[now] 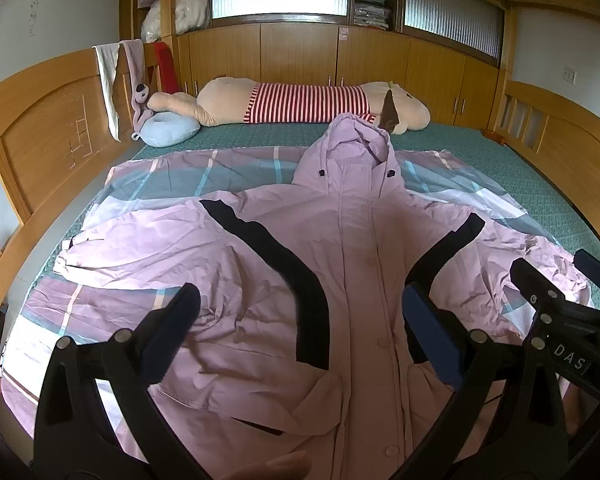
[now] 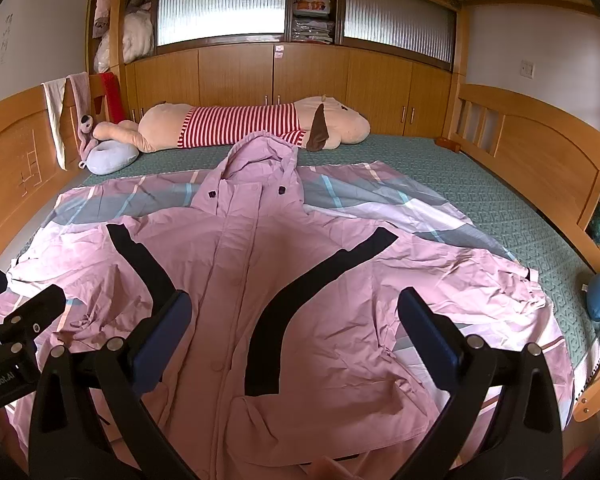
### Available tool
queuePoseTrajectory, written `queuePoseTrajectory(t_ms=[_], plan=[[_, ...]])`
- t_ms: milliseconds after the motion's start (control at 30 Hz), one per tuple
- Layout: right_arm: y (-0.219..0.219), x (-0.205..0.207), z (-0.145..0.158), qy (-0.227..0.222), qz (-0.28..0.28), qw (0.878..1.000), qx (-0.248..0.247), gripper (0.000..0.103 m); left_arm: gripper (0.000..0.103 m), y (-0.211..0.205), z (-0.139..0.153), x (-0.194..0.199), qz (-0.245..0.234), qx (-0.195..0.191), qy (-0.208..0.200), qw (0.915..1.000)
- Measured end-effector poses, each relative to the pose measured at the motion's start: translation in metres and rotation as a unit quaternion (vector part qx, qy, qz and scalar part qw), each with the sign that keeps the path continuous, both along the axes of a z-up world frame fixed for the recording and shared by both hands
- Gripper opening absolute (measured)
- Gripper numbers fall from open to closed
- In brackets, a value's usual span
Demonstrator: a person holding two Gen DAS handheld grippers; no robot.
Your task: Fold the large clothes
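Both my grippers, left gripper (image 1: 300, 320) and right gripper (image 2: 296, 320), hover wide apart in the fingers, holding nothing, above the pink hooded jacket with black stripes (image 1: 352, 240). It lies flat on the plaid sheet (image 1: 180, 176). I judge folding not begun; next I must grasp a sleeve. A long plush dog in striped shirt (image 1: 300, 104) lies far behind, not blocking.

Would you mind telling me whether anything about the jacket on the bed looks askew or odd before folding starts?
Nothing looks damaged. The pink jacket lies front-up and buttoned on the plaid sheet, sleeves spread. Both sleeves are rumpled, especially the one at the right in the right wrist view, and the hood overhangs the sheet's far edge.
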State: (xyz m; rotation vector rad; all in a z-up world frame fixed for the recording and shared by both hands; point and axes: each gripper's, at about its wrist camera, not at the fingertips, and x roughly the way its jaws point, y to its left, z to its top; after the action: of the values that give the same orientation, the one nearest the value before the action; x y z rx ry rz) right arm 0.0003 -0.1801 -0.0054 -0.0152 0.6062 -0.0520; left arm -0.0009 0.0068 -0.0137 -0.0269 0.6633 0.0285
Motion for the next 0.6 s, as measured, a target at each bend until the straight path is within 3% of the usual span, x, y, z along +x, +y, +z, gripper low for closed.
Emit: queuePoseTrajectory(t_ms=[600], plan=[[0.0008, 0.0006, -0.0027, 0.001, 0.001, 1.0, -0.002, 0.102, 0.101, 0.0001, 0.001, 0.0008, 0.0, 0.0, 0.001, 1.0]])
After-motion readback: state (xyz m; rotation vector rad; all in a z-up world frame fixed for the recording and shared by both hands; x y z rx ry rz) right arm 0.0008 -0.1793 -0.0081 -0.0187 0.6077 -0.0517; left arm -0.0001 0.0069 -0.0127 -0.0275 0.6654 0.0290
